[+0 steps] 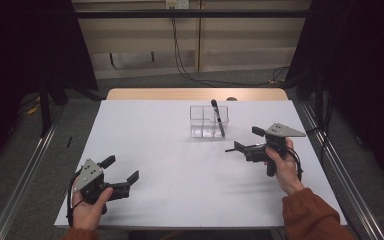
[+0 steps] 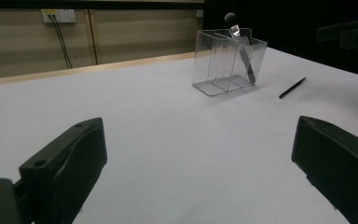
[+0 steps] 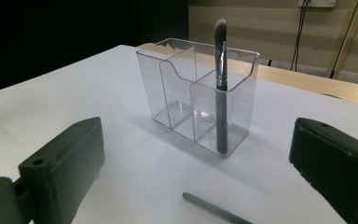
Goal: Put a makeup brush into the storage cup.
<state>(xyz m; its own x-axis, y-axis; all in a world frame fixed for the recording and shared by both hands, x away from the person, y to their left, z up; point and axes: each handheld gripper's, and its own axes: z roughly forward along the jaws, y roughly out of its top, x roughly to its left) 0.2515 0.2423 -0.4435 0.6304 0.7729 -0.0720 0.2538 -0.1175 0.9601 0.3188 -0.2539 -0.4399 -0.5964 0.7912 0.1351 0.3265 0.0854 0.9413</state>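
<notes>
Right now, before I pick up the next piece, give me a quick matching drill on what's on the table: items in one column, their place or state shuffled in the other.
Items
1. makeup brush
2. clear organizer
3. thin dark stick
4. left gripper

Places or states
A. lying flat on the white table, beside the organizer
B. jaws open, nothing between them
C. standing bristles up in an end compartment
D. upright on the table, its other compartments empty

Pairs: 1-C, 2-D, 3-A, 4-B
</notes>
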